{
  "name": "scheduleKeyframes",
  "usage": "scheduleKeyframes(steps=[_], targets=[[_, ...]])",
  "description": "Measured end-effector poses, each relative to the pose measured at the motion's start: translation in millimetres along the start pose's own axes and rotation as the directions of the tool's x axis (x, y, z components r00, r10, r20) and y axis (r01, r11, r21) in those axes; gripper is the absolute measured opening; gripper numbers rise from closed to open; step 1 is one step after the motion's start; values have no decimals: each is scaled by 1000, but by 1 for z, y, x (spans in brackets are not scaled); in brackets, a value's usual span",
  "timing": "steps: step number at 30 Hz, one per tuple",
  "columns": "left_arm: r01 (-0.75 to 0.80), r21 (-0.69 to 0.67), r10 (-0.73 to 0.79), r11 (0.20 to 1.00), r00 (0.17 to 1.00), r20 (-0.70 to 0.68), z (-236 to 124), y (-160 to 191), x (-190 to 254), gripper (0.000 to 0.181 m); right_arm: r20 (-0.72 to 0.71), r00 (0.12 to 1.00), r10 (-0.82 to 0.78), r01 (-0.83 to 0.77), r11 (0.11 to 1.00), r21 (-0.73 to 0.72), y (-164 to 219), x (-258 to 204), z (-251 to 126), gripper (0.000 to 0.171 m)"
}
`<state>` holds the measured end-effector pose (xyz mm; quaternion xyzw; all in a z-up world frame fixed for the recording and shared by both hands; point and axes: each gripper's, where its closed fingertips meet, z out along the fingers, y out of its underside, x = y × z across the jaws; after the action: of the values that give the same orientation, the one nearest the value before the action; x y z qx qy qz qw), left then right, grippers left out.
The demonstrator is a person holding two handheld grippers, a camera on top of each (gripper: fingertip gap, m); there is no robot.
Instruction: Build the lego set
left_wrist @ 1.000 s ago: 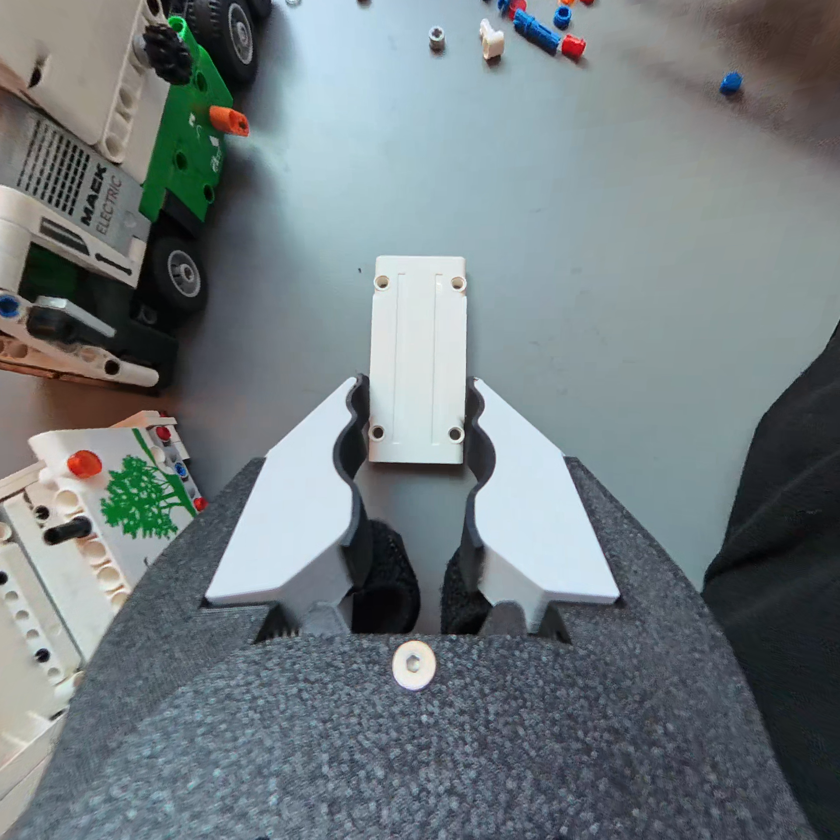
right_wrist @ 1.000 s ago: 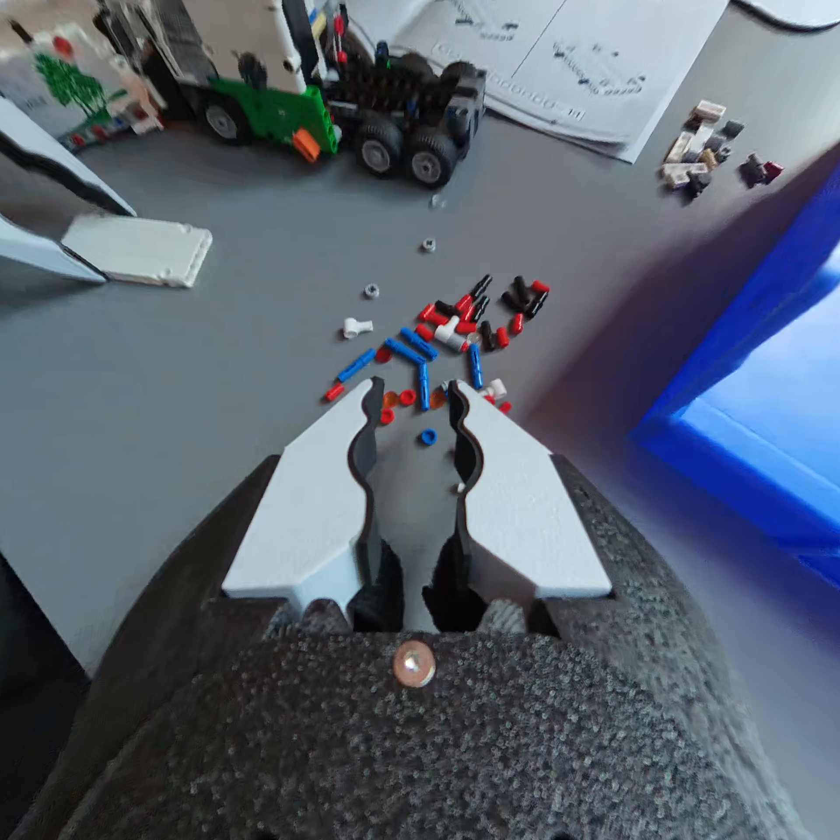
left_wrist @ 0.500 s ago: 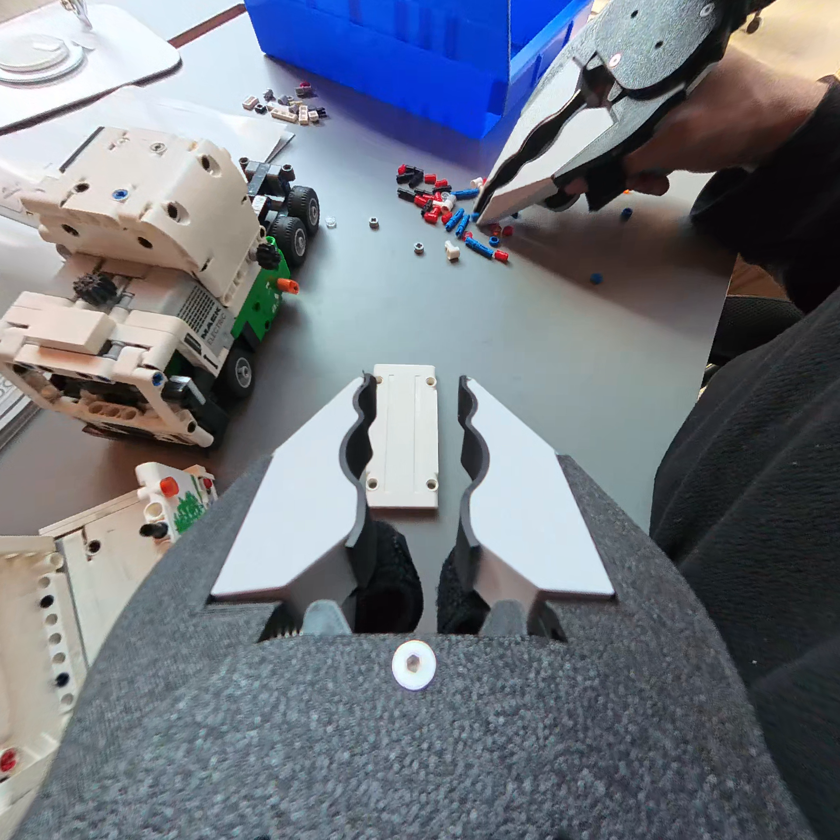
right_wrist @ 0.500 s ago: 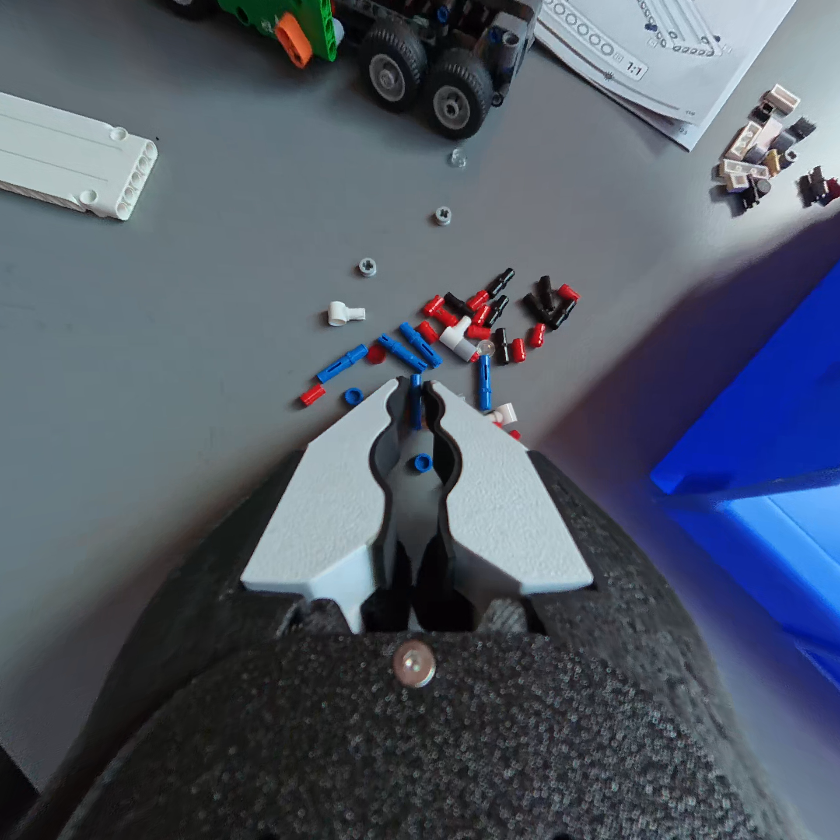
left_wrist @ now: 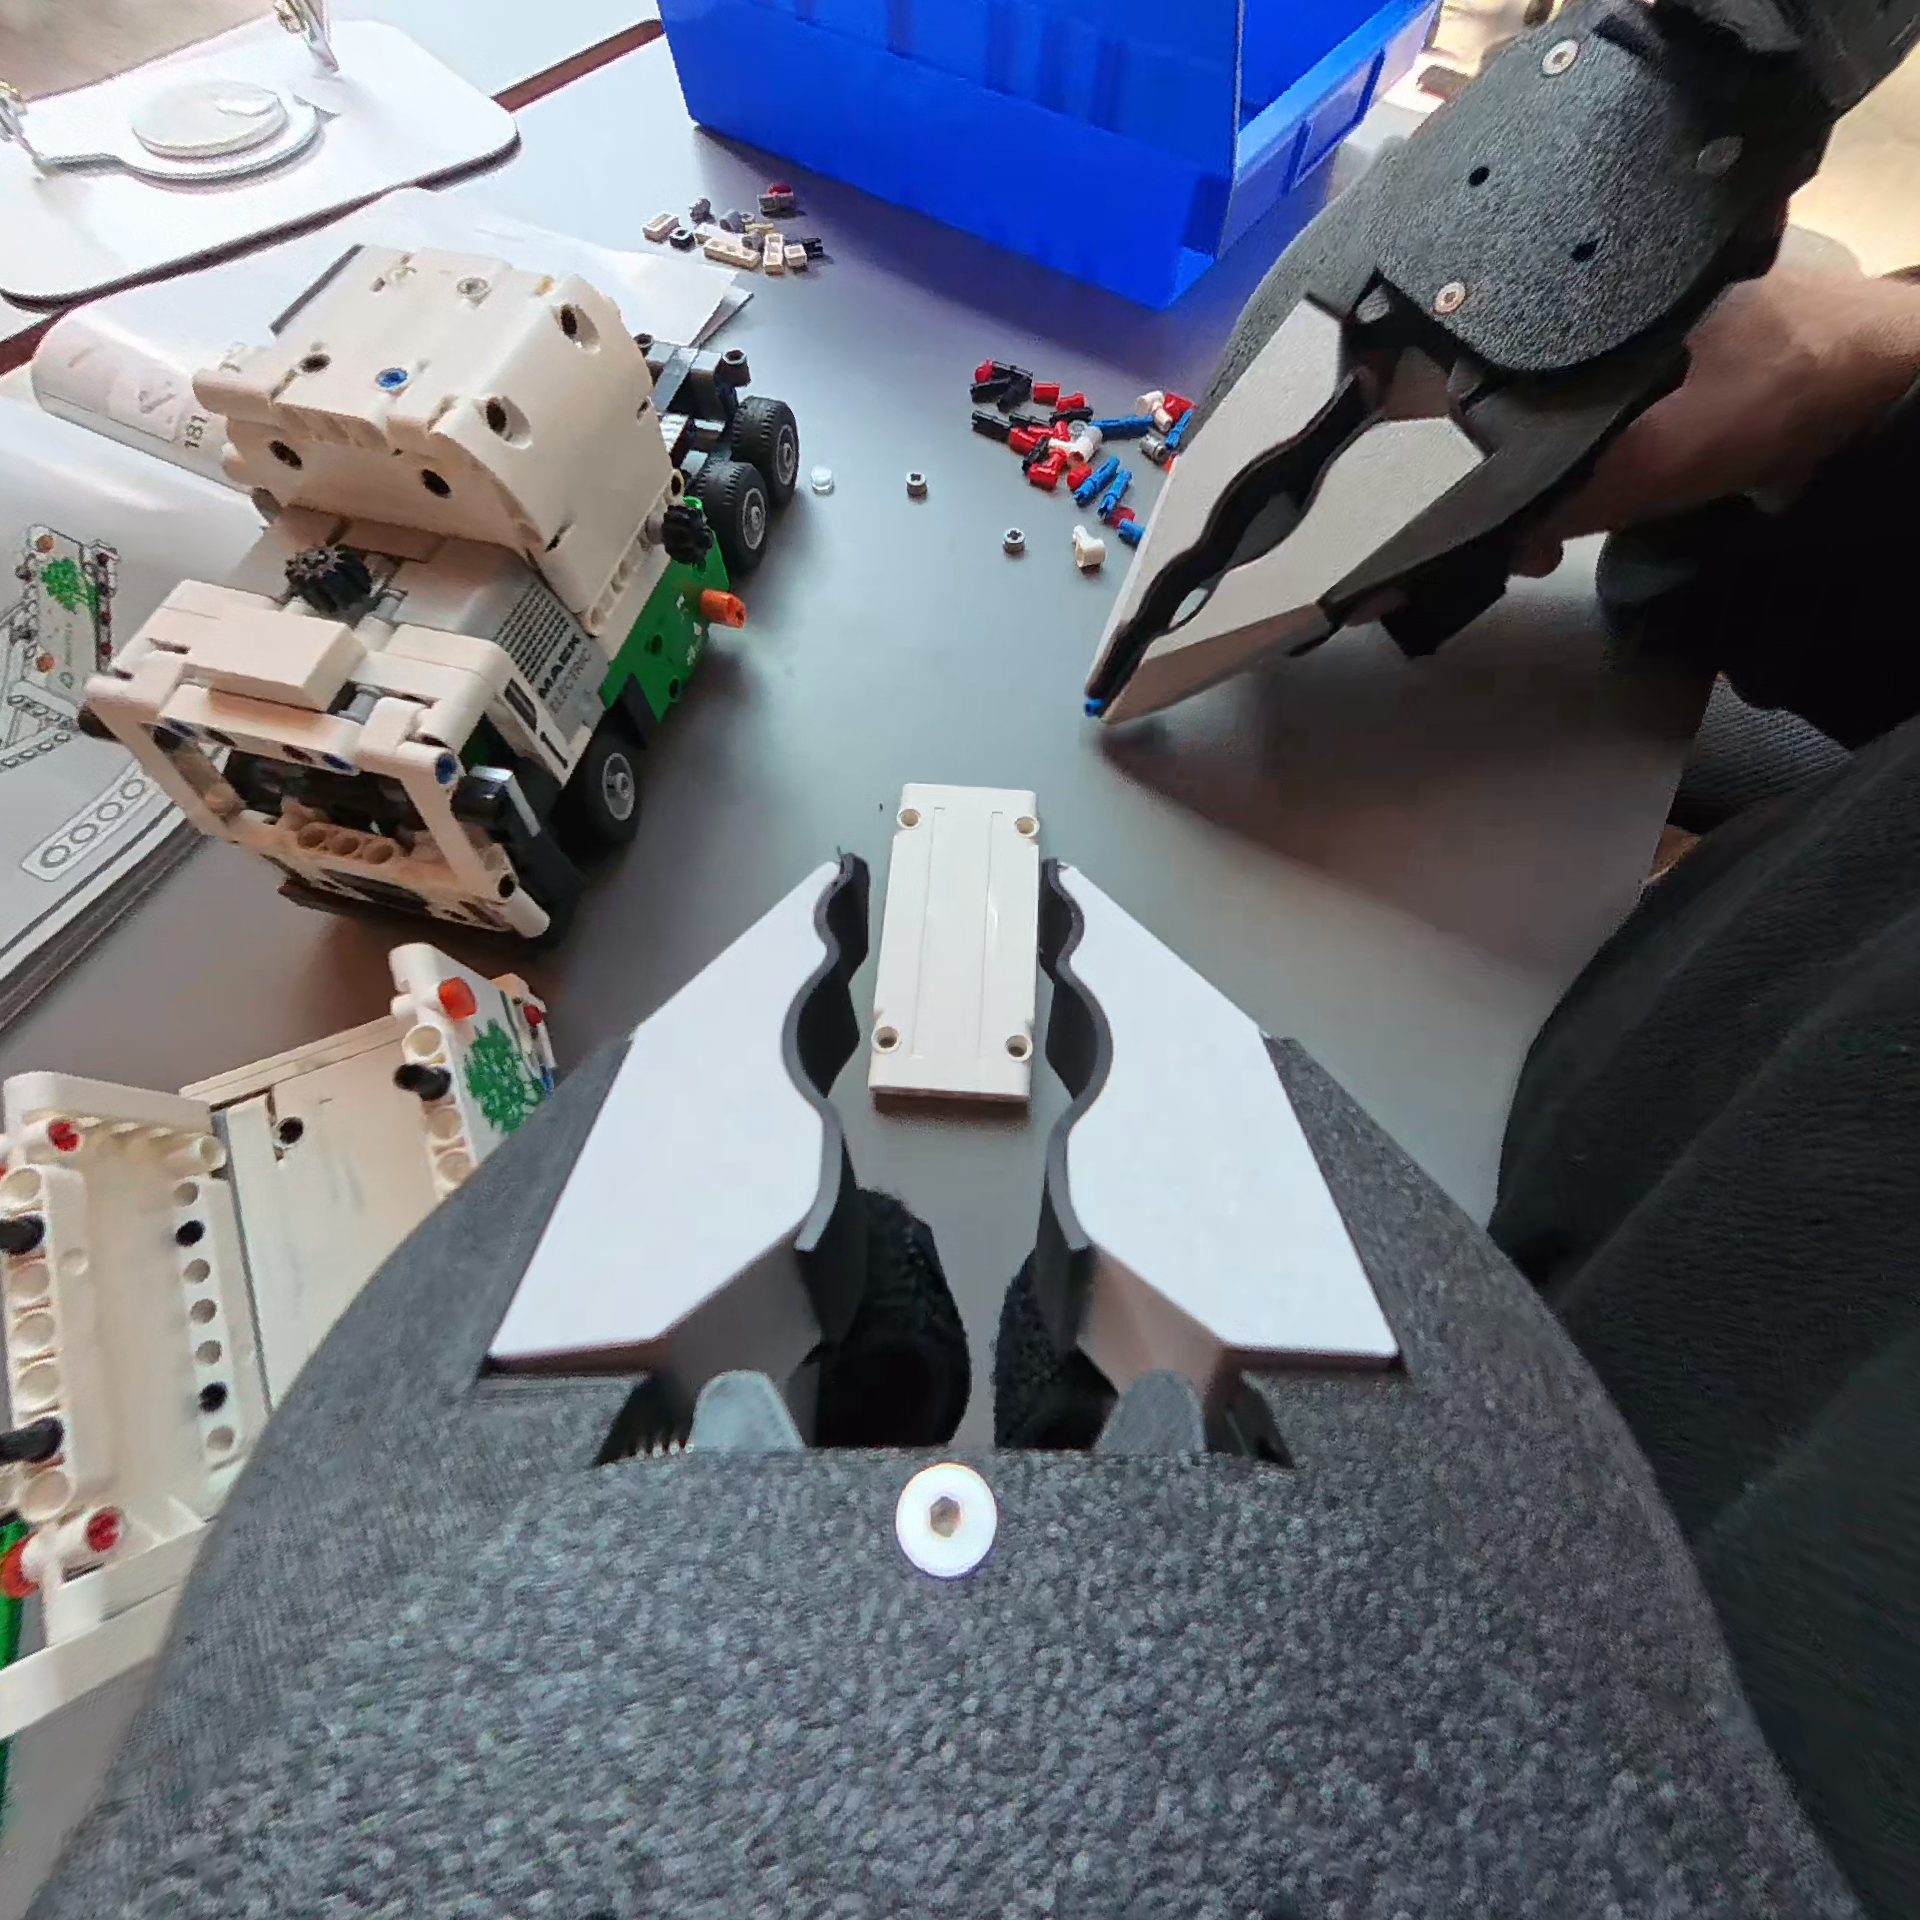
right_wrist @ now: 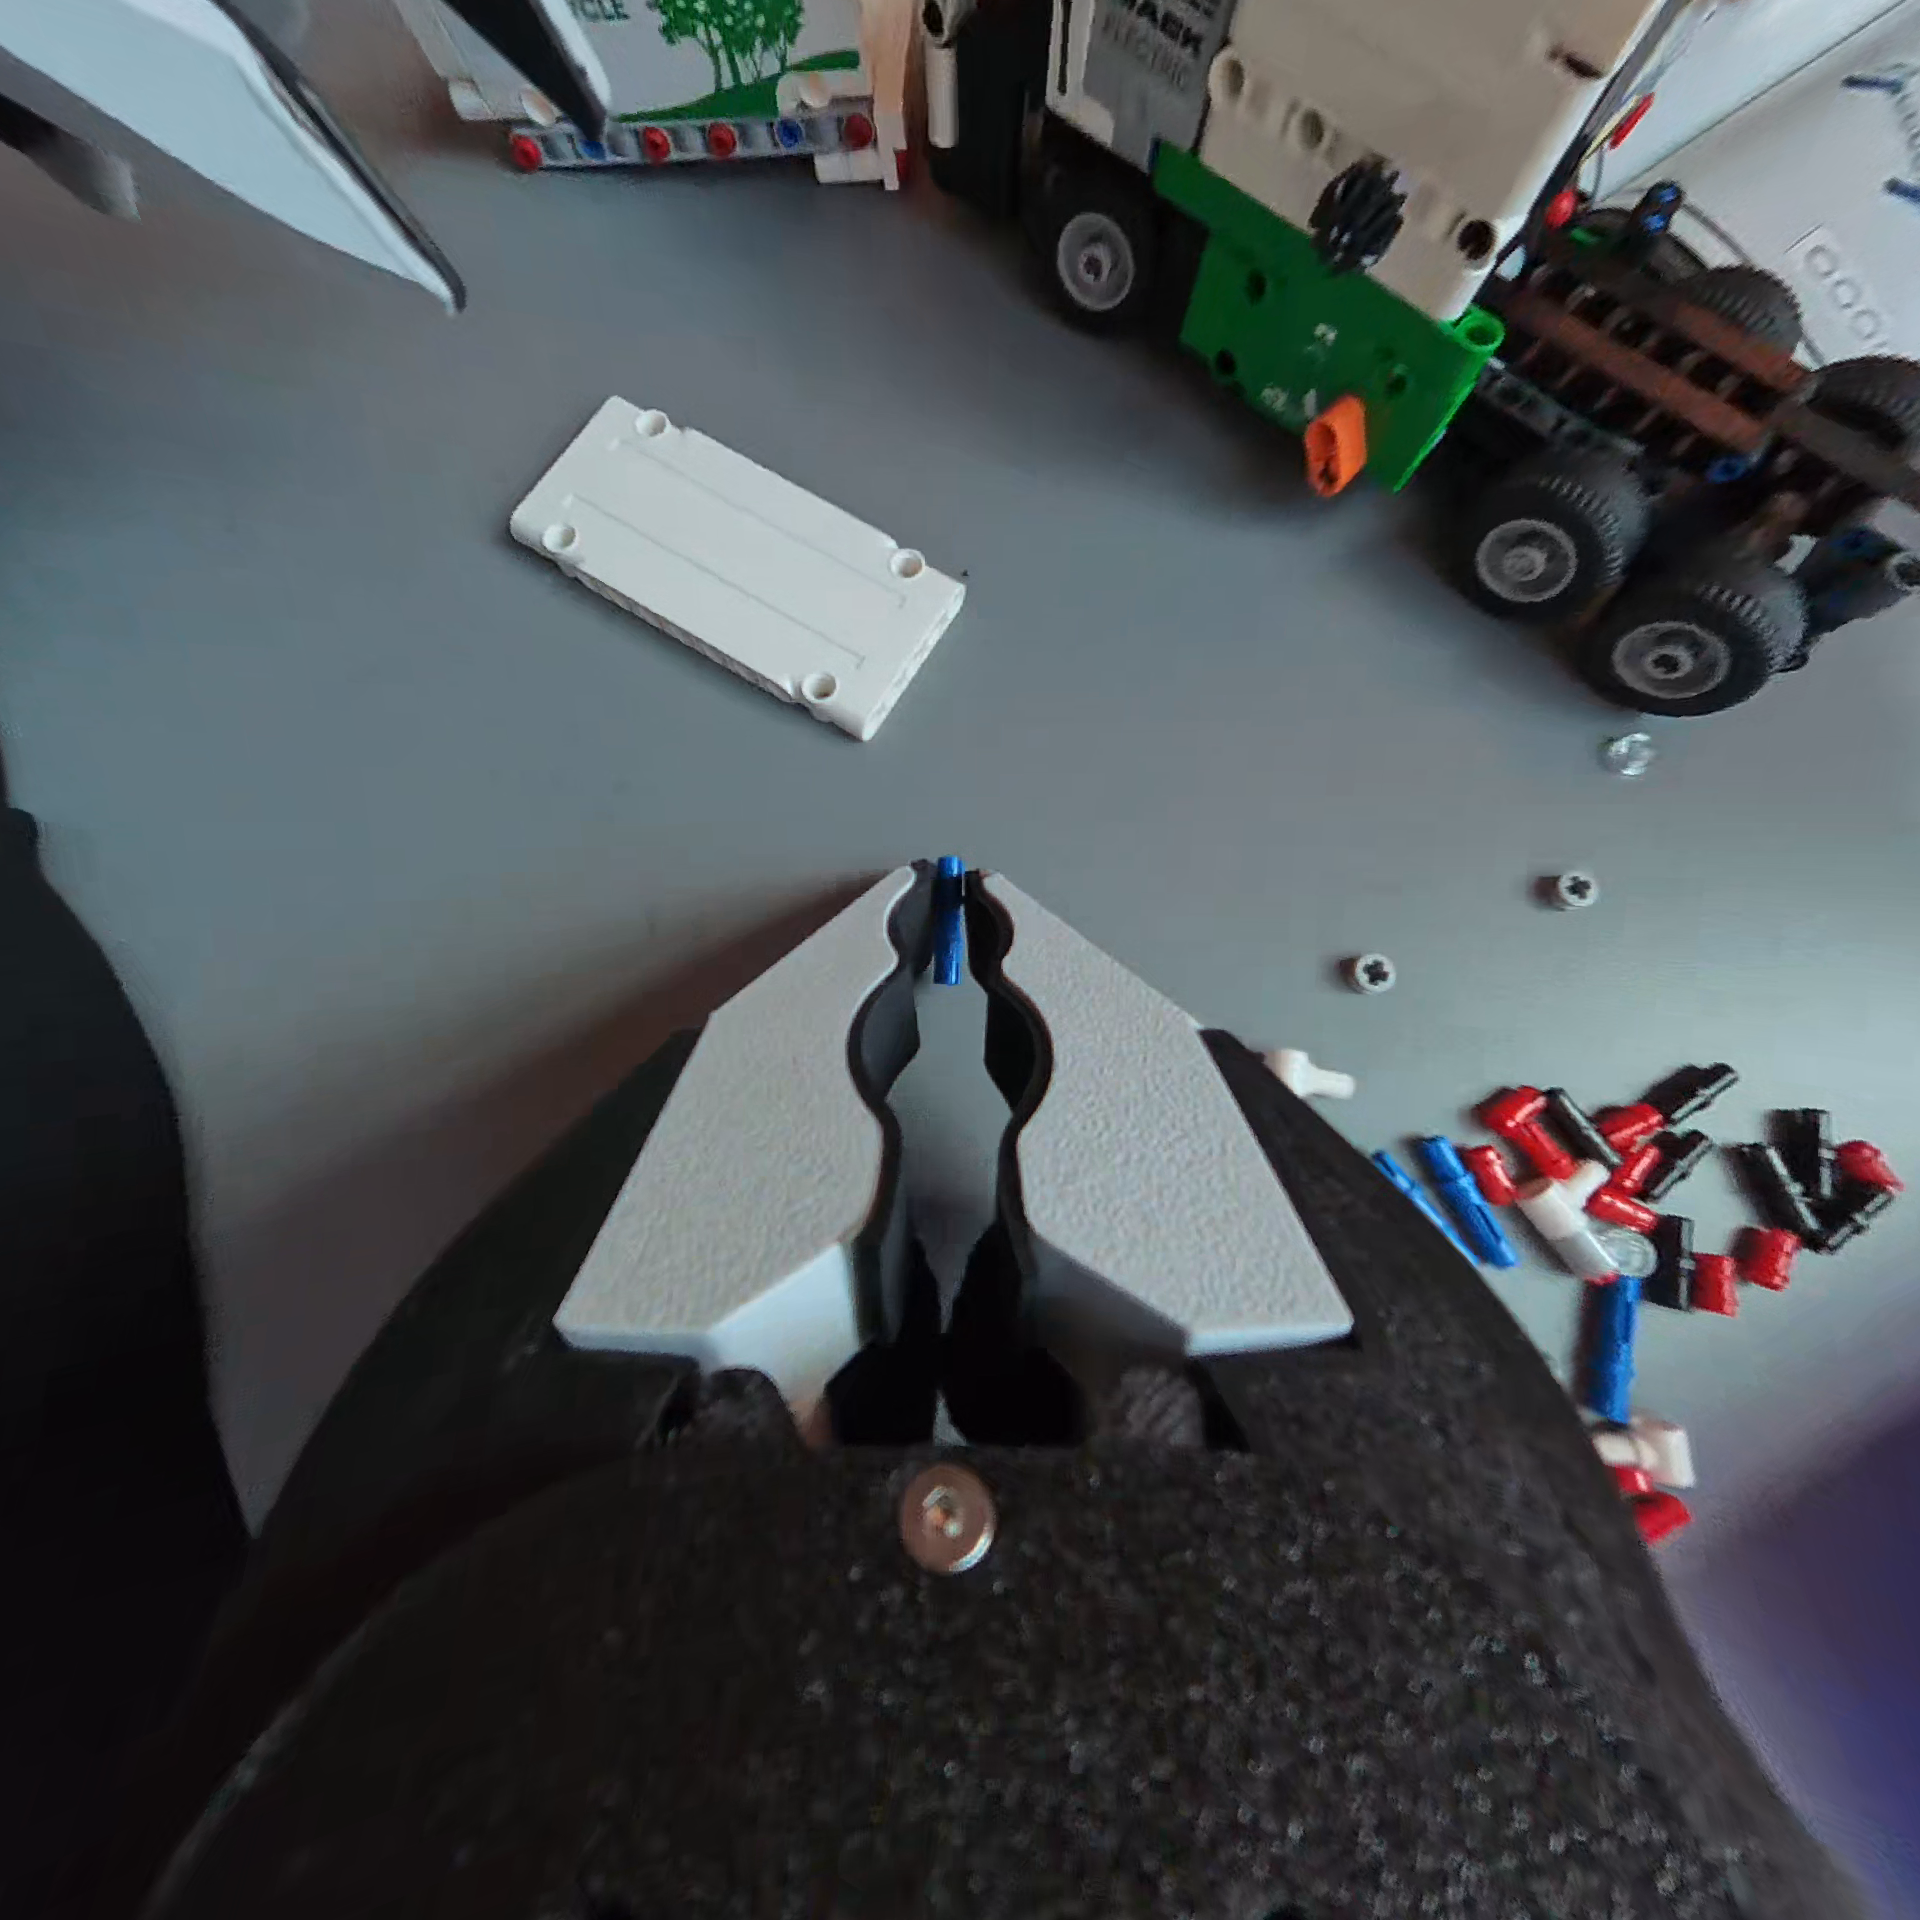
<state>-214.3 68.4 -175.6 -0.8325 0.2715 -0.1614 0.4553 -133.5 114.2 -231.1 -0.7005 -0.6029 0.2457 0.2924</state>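
Note:
A flat white panel [left_wrist: 956, 951] lies on the grey table between the fingers of my open left gripper [left_wrist: 948, 871], which hovers above it without touching. It also shows in the right wrist view [right_wrist: 738, 566]. My right gripper [right_wrist: 948, 878] is shut on a small blue pin [right_wrist: 948, 920] held at its fingertips; in the left wrist view the right gripper [left_wrist: 1099, 698] hangs to the right of the panel with the pin's blue tip [left_wrist: 1090, 709] showing. The white and green truck [left_wrist: 436, 623] stands at the left, also in the right wrist view [right_wrist: 1351, 239].
A pile of red, blue and black pins [right_wrist: 1662, 1205] lies at the right. A white box section with a green tree print [left_wrist: 249, 1195] sits at the near left. A blue bin [left_wrist: 1018, 114] and small grey pieces [left_wrist: 738, 237] are at the back. Instruction pages [left_wrist: 62, 644] lie far left.
My right gripper has closed on a blue pin, lifted it from the pile and moved left toward the white panel. My left gripper stays open over the panel, slightly raised.

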Motion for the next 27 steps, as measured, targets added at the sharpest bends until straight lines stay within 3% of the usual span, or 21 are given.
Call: scheduleKeyframes(steps=[1,5,7,14,17,24,27], targets=[[0,-4,0,1000,1000,5,-1,2,0,30,11,1000,13,-13,1000,2,0,-1,2,4],[15,2,-15,1000,1000,5,-2,5,0,30,-11,1000,14,-14,1000,-7,1,1,5,4],[24,8,-24,1000,1000,-2,-2,5,1,30,-28,999,39,-39,999,1,1,4,2,16],[30,15,-29,999,999,-19,0,4,-1,30,-317,900,301,-289,954,85,28,58,-51,18],[32,16,-31,999,999,-43,3,3,1,30,-325,878,351,-346,935,76,39,59,-49,18],[7,12,-6,1000,999,-42,2,4,1,30,-379,888,260,-281,960,0,42,58,-39,3],[30,20,-29,999,999,-37,0,4,-1,30,-268,945,185,-181,983,43,15,35,-31,3]])
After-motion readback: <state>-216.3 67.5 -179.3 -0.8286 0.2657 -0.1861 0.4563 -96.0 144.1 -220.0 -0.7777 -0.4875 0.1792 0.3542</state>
